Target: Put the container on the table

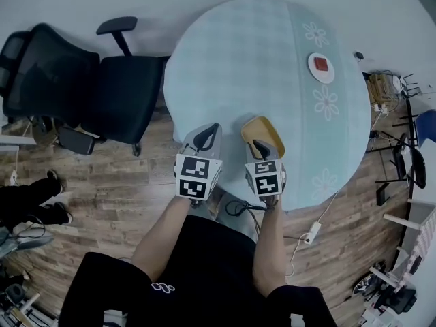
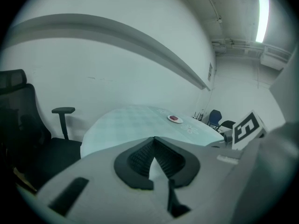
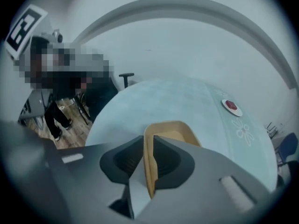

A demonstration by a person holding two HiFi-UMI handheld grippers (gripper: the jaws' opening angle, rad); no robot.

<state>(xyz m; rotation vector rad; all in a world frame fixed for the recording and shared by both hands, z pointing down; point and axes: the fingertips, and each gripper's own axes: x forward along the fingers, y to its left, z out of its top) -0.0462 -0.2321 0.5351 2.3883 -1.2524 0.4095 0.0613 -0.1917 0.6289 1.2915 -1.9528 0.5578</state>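
My right gripper (image 1: 259,144) is shut on the side wall of a tan, open-topped container (image 1: 263,132), over the near edge of the round table (image 1: 252,53). In the right gripper view the container (image 3: 174,130) juts forward from between the jaws of that gripper (image 3: 148,143), with one jaw inside it and one outside. Whether its base touches the tabletop (image 3: 177,99) is unclear. My left gripper (image 1: 206,137) hovers just left of it at the table's rim. In its own view the left gripper (image 2: 154,143) is shut and empty.
A white plate with a red thing on it (image 1: 321,67) sits at the table's far right, beside flower prints. A black office chair (image 1: 75,87) stands left of the table. A person's legs (image 1: 30,199) are at the far left. Cables lie on the wooden floor (image 1: 310,234).
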